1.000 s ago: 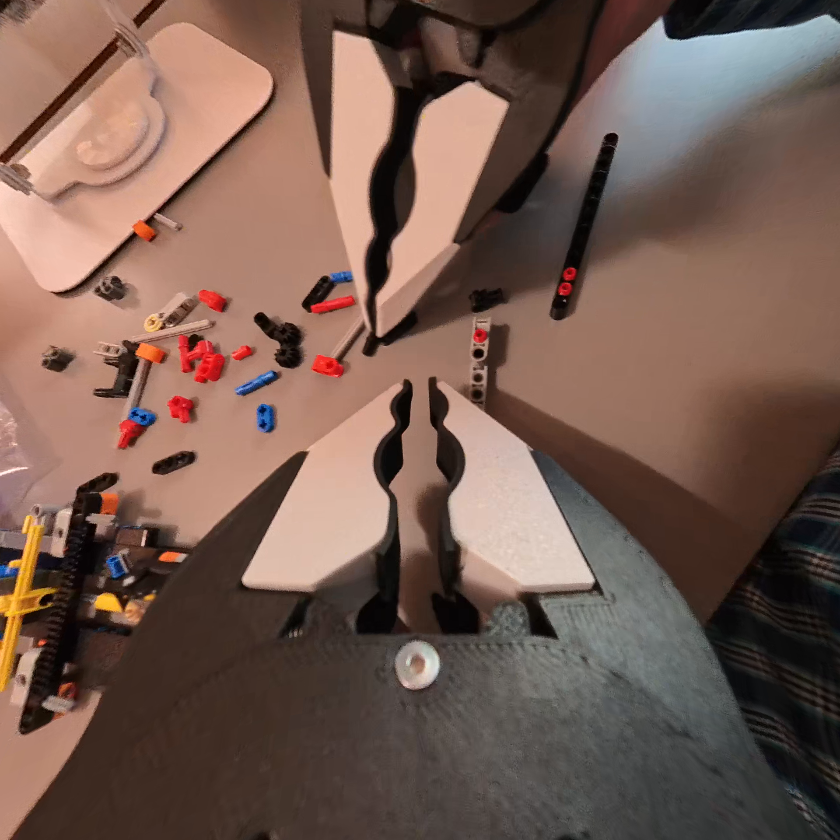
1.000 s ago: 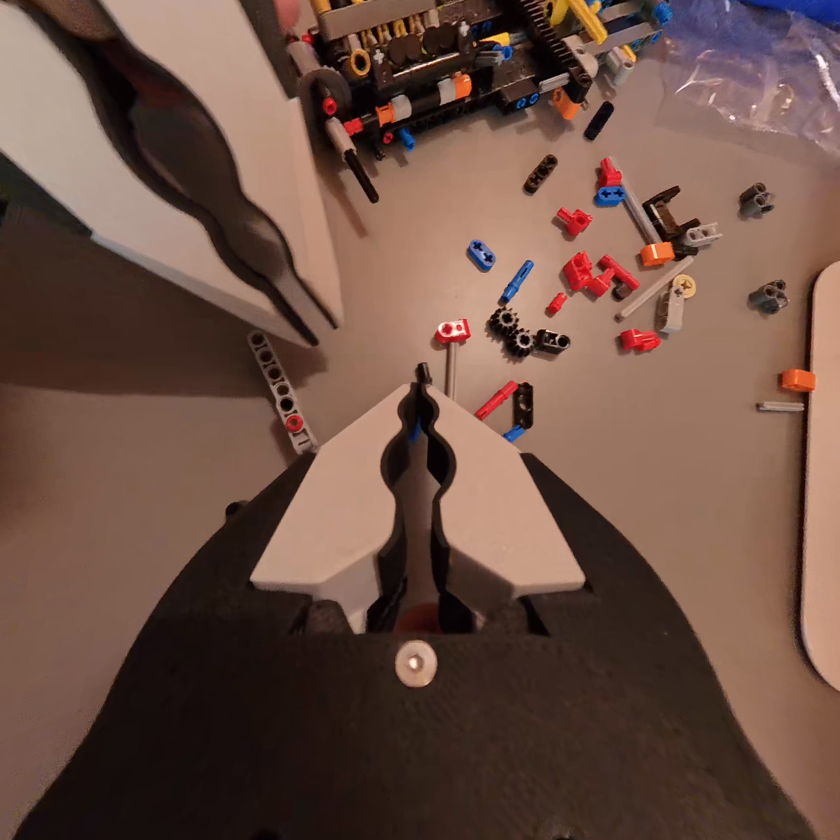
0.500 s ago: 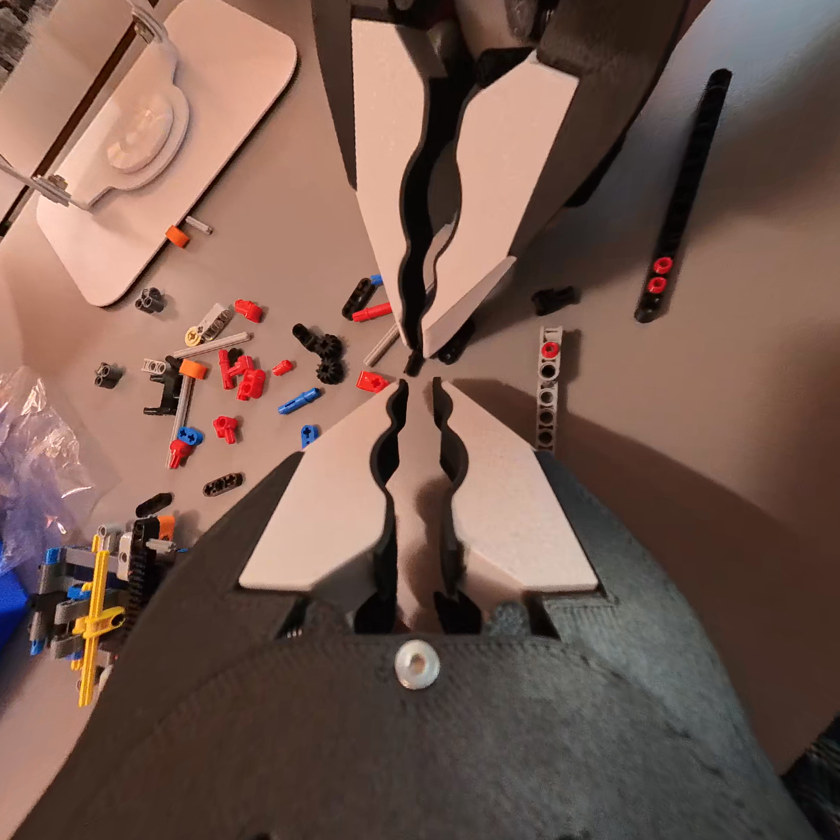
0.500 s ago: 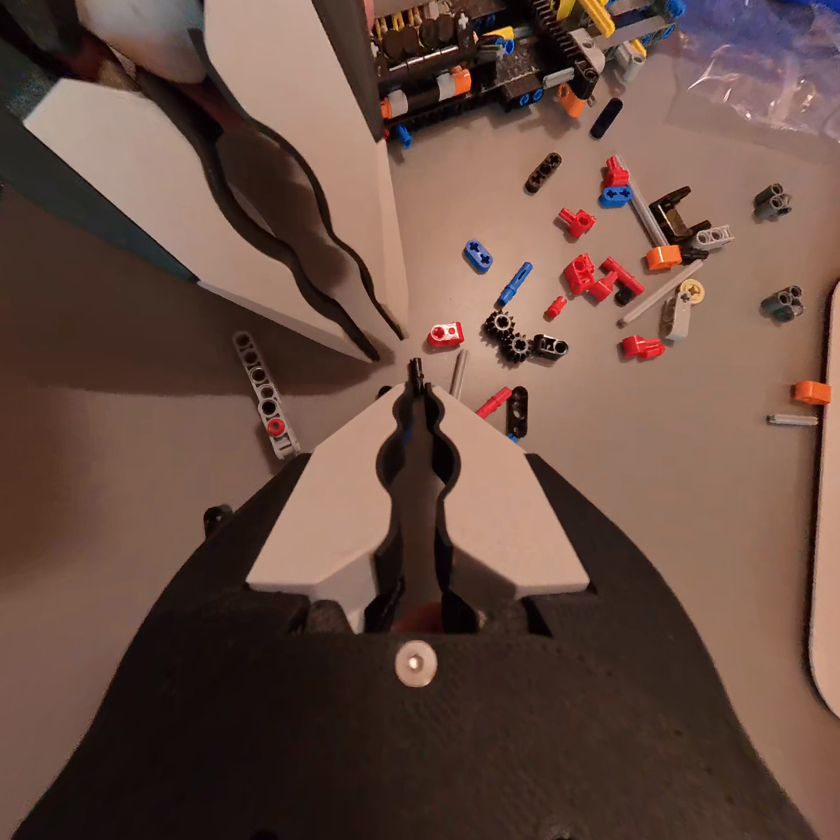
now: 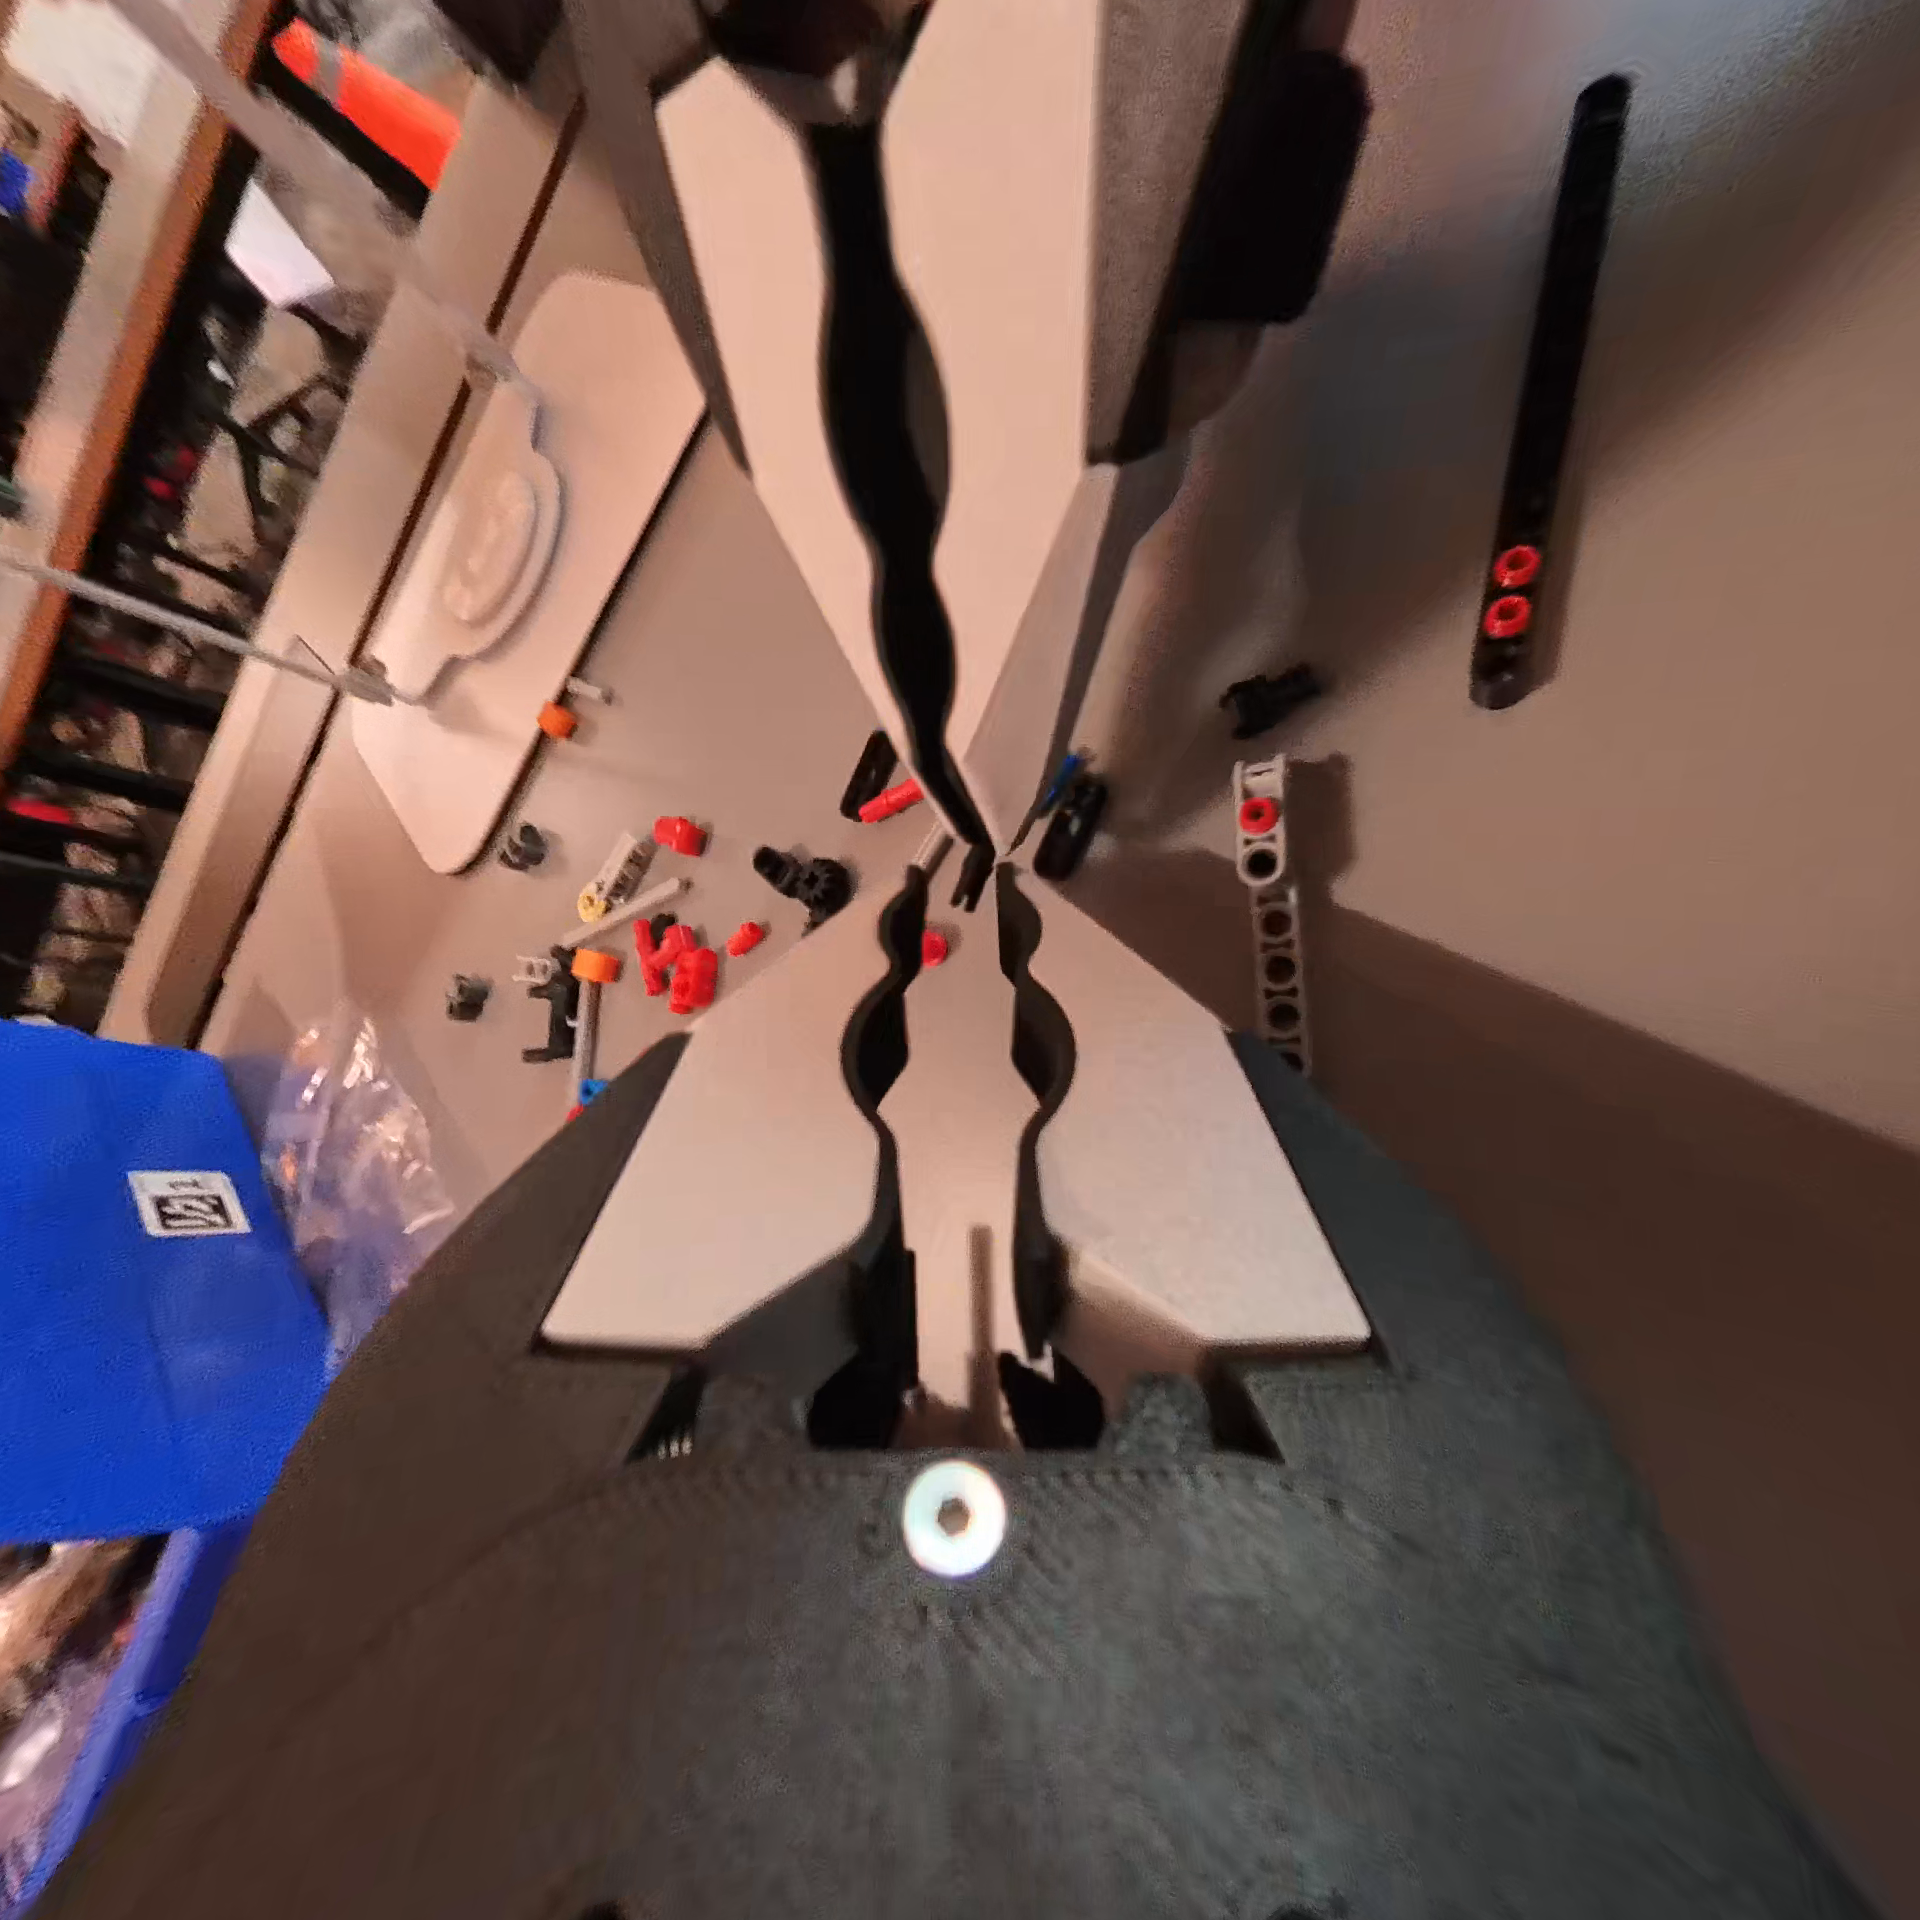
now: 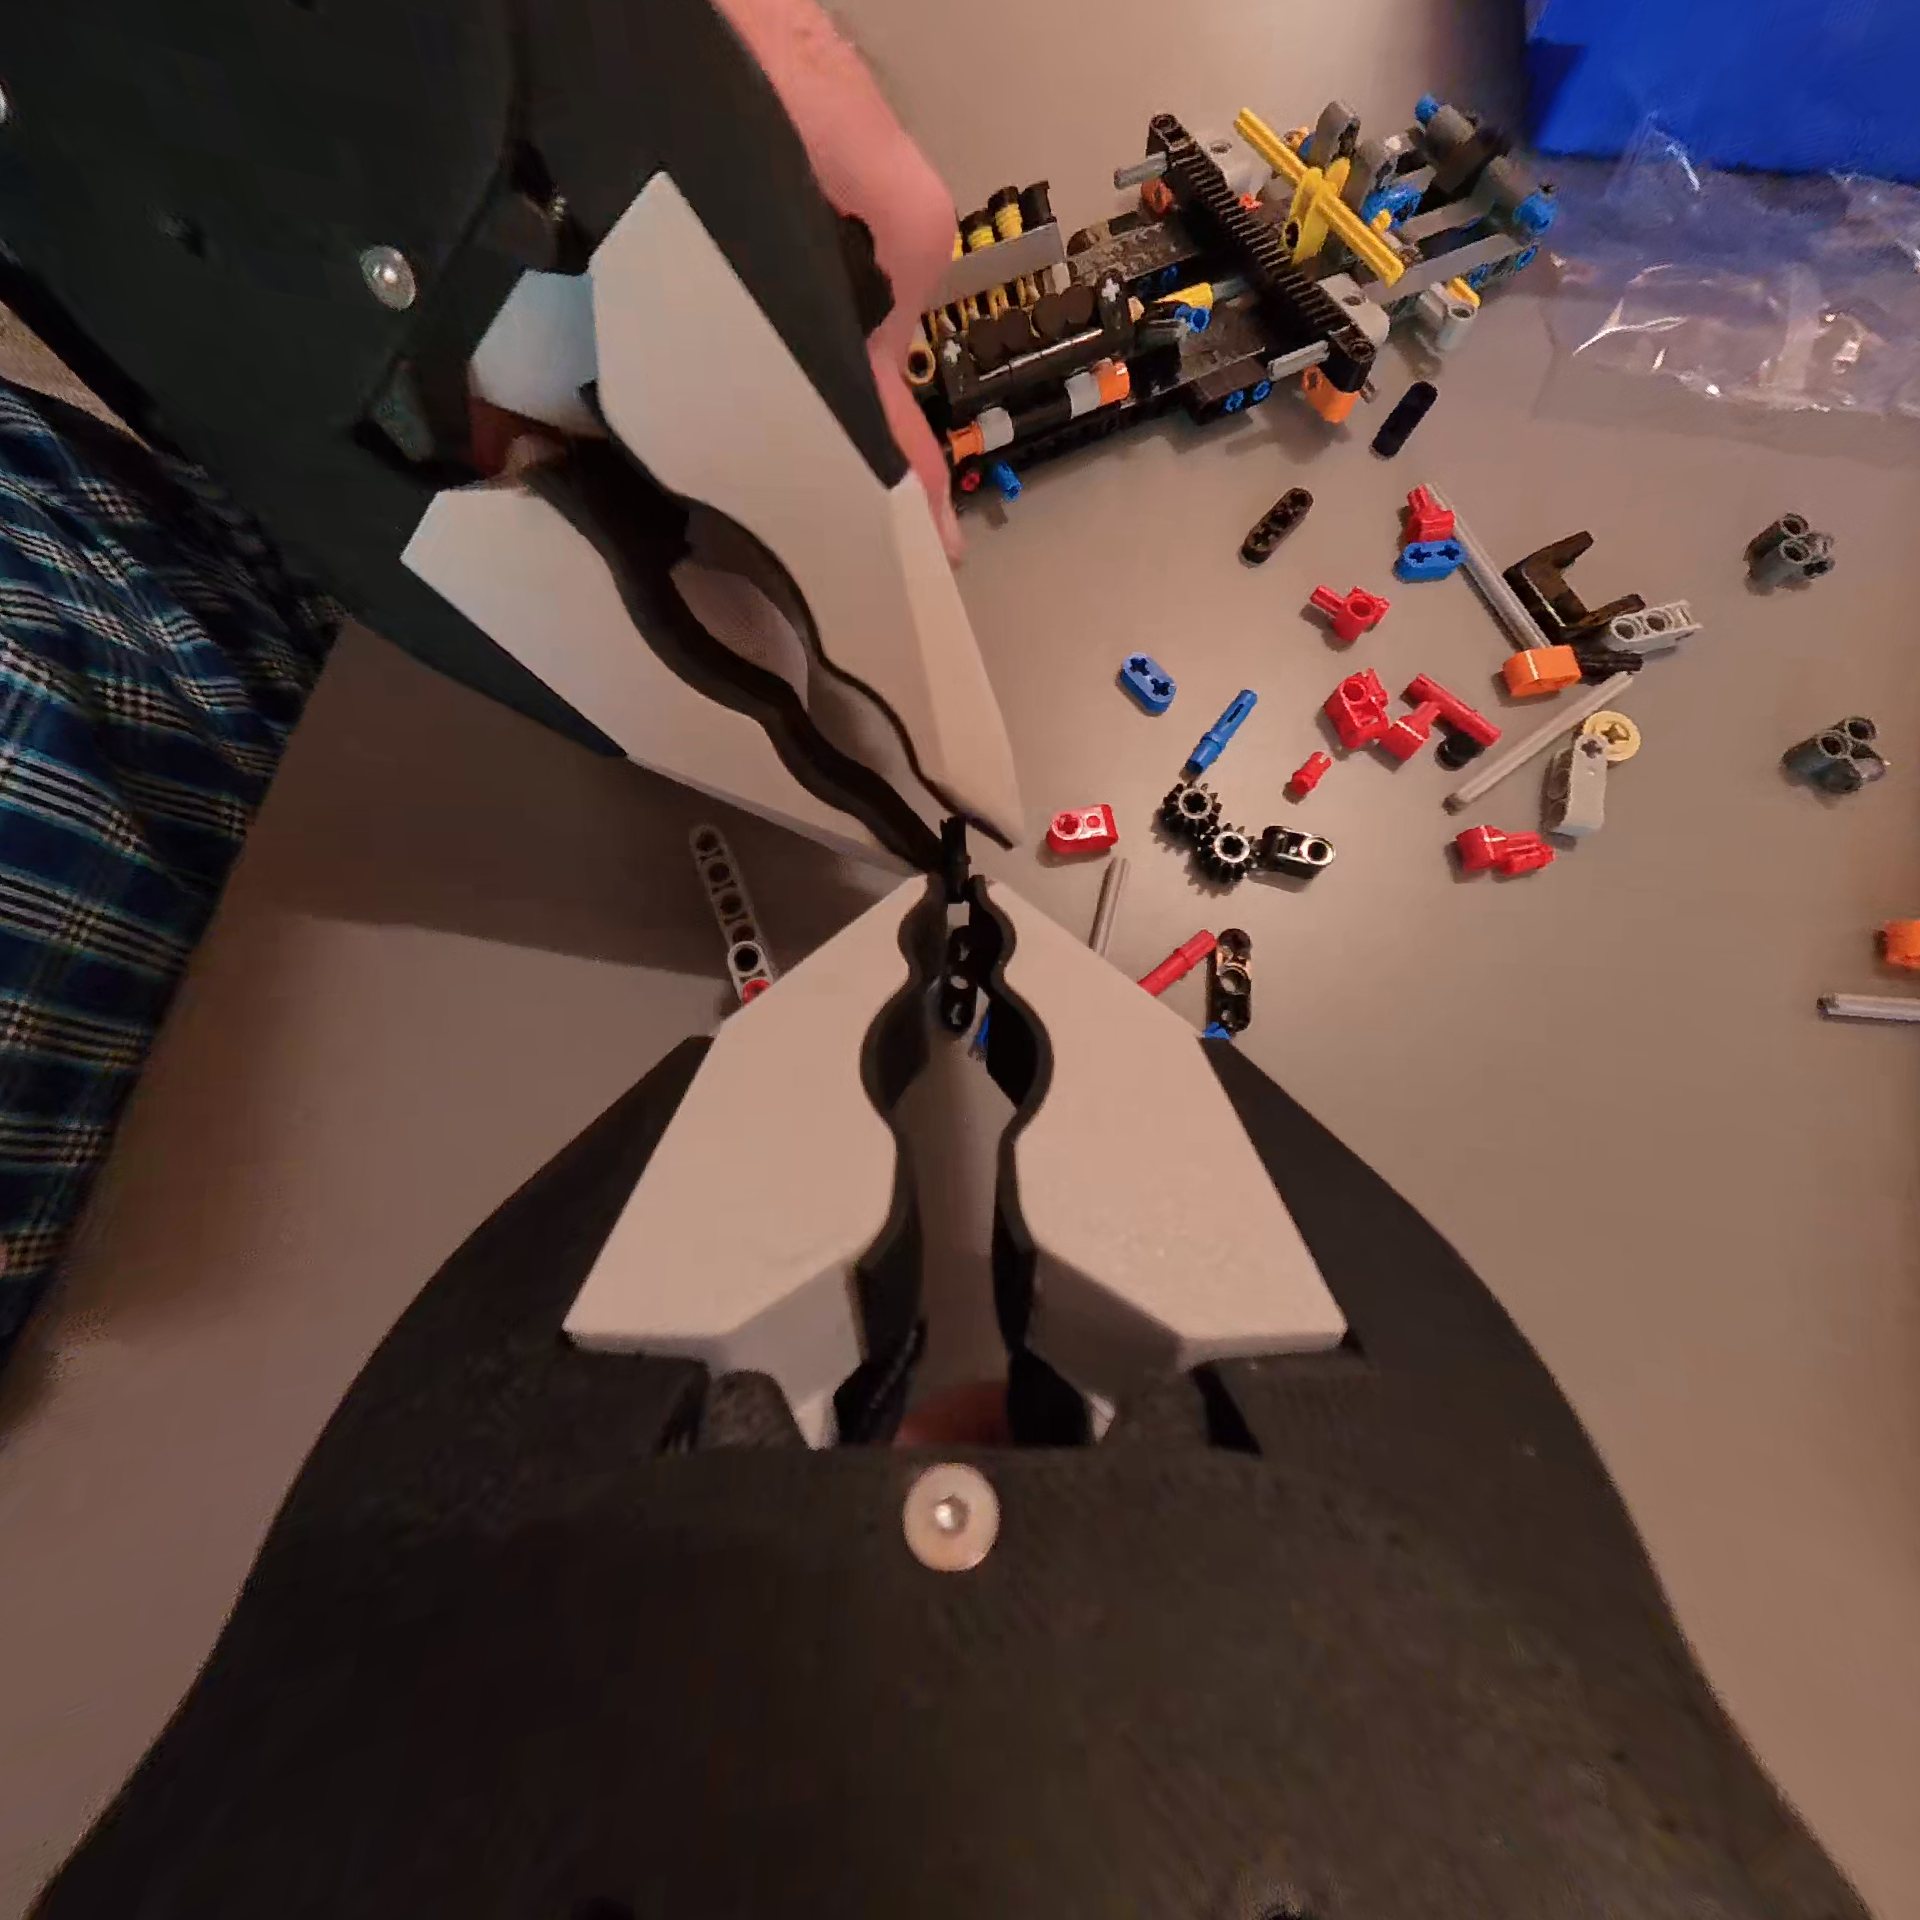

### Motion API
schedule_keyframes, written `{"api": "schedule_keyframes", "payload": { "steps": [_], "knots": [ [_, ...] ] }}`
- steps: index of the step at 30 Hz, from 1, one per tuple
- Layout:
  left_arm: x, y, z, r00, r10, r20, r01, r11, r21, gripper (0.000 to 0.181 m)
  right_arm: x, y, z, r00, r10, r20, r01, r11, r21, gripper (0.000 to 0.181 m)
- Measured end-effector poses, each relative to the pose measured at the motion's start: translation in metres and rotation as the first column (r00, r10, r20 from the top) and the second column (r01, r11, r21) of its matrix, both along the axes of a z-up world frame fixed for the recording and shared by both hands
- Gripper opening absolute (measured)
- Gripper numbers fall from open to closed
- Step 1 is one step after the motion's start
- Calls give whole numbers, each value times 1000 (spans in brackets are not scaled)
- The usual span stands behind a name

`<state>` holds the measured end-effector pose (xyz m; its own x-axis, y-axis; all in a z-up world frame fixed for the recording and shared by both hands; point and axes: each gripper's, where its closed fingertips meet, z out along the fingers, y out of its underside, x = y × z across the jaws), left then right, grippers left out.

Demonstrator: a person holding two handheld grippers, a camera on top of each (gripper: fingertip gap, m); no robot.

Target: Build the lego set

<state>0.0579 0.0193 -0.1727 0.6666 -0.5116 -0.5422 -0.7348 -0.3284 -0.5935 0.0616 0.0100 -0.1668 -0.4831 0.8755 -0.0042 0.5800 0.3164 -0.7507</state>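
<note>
Pinching black liftarm (image 6: 961, 961) in right gripper (image 6: 954, 883), long axis toward left gripper (image 5: 956, 883); left fingers narrow, empty.

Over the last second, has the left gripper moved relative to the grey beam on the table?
Yes. The left gripper has closed in toward the right gripper, away from the grey beam.

The flat tabletop (image 6: 1455, 1195) is grey-brown. Small loose plastic pieces (image 6: 1392, 717) on it are red, blue, black, grey and orange. The half-built toy model (image 6: 1226, 301) is mostly black and grey, with a yellow cross and blue bits. Both grippers have pale grey fingers (image 6: 790, 1164) on black bodies. The cloth sleeve (image 6: 94, 727) has blue and white checks. The plastic bin (image 5: 114, 1288) is bright blue.
</note>
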Motion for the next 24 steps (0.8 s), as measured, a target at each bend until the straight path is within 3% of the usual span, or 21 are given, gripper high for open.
{"api": "schedule_keyframes", "payload": {
  "steps": [5, 12, 24],
  "knots": [
    [1, 1, 7, 999, -4, -33, 6, 999, 50, 4, -1, 3, 10, 999, -34, -40, 33, 999, -23, 3],
    [3, 4, 31, 993, -5, 118, -11, 990, 139, 3, 3, 5, 31, 987, -53, -150, 41, 995, -86, 6],
    [14, 2, 51, 992, -81, 92, 53, 962, 269, 2, 7, 1, 53, 978, -86, -188, 24, 949, -313, 6]
  ]
}}
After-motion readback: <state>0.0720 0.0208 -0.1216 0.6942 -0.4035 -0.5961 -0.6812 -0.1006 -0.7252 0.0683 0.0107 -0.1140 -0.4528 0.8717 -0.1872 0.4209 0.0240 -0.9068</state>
